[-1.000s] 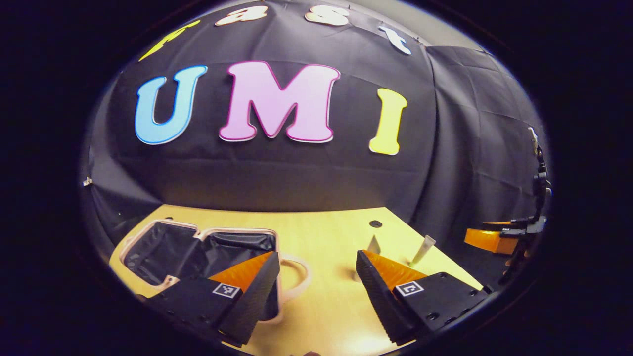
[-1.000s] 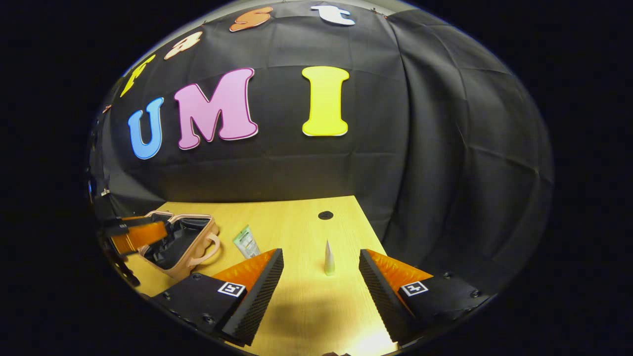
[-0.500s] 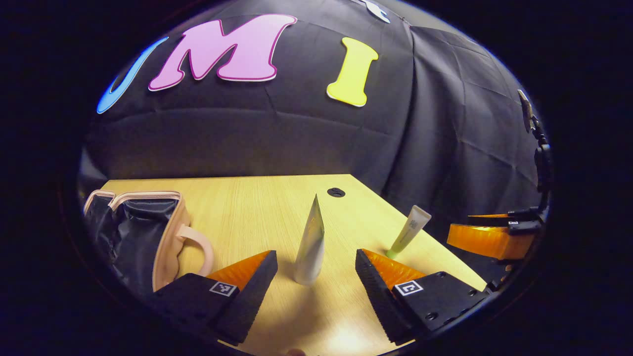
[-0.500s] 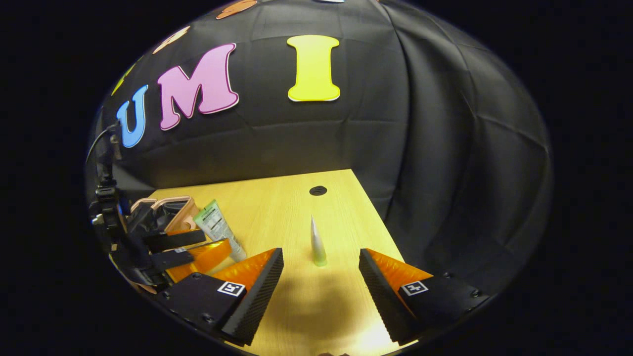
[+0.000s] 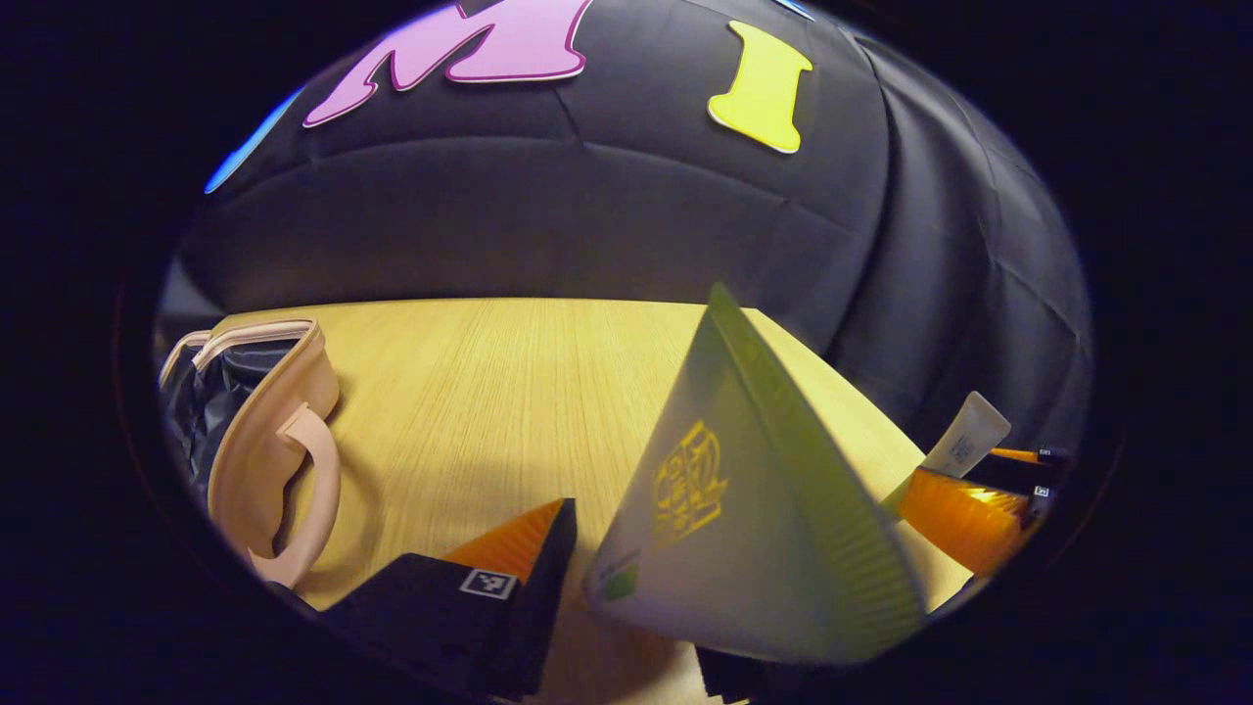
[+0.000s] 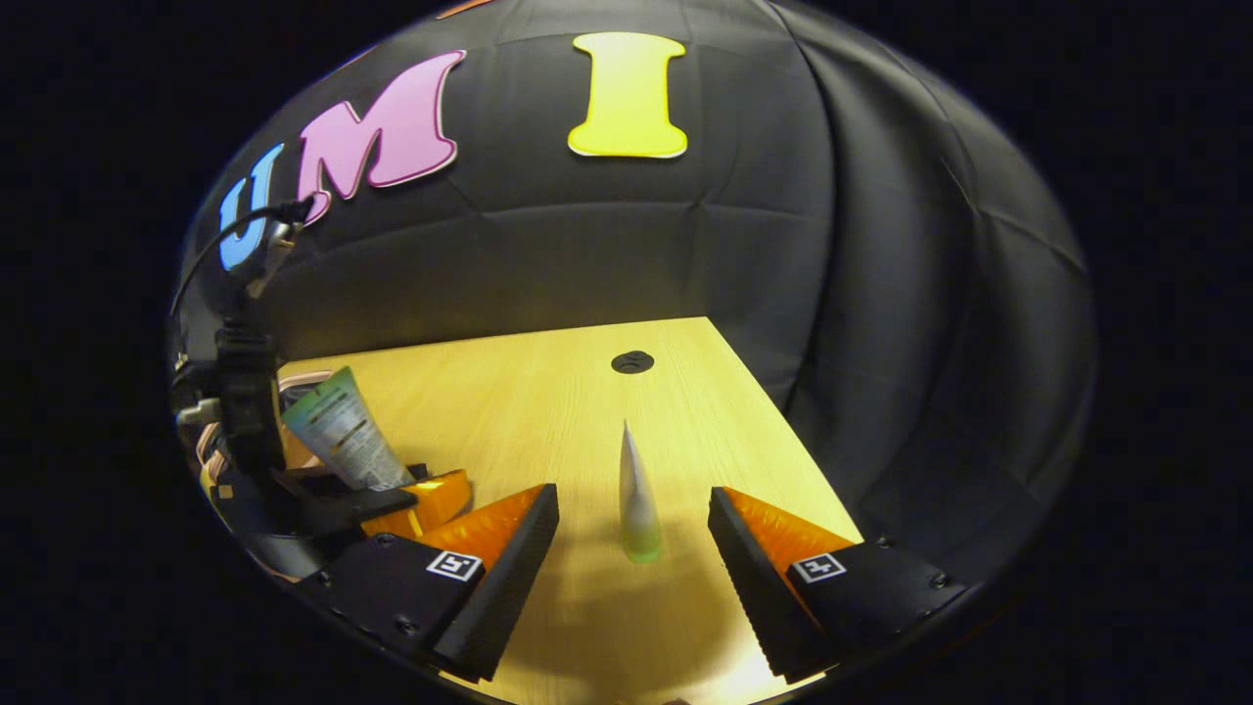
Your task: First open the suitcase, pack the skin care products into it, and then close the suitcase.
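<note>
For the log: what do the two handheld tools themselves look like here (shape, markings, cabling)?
The right tool has two wedge-shaped fingers with finely ribbed inner faces. Each sits on a blocky mount with screw heads and a square black-and-white marker tag. The left tool shows the same kind of marker tag. In the right gripper view its black upright body carries a dark cable curving off the top.

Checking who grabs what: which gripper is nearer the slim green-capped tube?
Right. The right gripper brackets the slim tube; the left gripper sits farther, at the wide tube.
</note>
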Demonstrator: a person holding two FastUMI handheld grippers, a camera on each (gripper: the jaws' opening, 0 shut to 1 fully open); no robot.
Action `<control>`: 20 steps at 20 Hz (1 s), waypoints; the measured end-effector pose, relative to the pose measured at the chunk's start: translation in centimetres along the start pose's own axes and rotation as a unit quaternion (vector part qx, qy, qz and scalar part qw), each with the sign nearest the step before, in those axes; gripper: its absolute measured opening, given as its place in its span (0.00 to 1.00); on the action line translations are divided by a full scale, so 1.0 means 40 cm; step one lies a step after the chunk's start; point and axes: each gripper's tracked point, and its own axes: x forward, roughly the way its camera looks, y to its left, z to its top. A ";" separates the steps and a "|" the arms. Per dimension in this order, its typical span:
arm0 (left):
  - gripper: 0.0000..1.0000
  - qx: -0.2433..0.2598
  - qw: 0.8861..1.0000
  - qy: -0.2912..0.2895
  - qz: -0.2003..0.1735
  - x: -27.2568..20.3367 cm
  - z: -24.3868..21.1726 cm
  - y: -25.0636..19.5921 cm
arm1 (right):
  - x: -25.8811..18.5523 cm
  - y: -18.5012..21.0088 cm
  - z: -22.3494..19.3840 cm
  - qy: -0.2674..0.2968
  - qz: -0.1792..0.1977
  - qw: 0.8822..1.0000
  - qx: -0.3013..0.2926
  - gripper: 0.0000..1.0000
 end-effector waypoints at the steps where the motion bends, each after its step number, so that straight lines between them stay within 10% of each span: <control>1: 0.62 0.000 1.000 0.001 0.002 -0.005 0.002 0.001 | 0.016 -0.002 -0.007 0.004 -0.002 1.000 0.008 0.99; 9: 0.51 0.003 1.000 0.002 -0.002 -0.025 -0.024 0.015 | 0.104 -0.011 -0.047 0.016 -0.015 1.000 0.002 0.97; 16: 0.51 -0.003 1.000 0.002 -0.001 -0.050 -0.036 0.026 | 0.103 -0.003 -0.035 0.000 -0.019 0.999 -0.028 0.25; 20: 0.51 0.001 1.000 0.007 -0.005 -0.083 -0.045 0.031 | 0.018 0.017 0.029 -0.027 -0.009 0.999 -0.036 0.28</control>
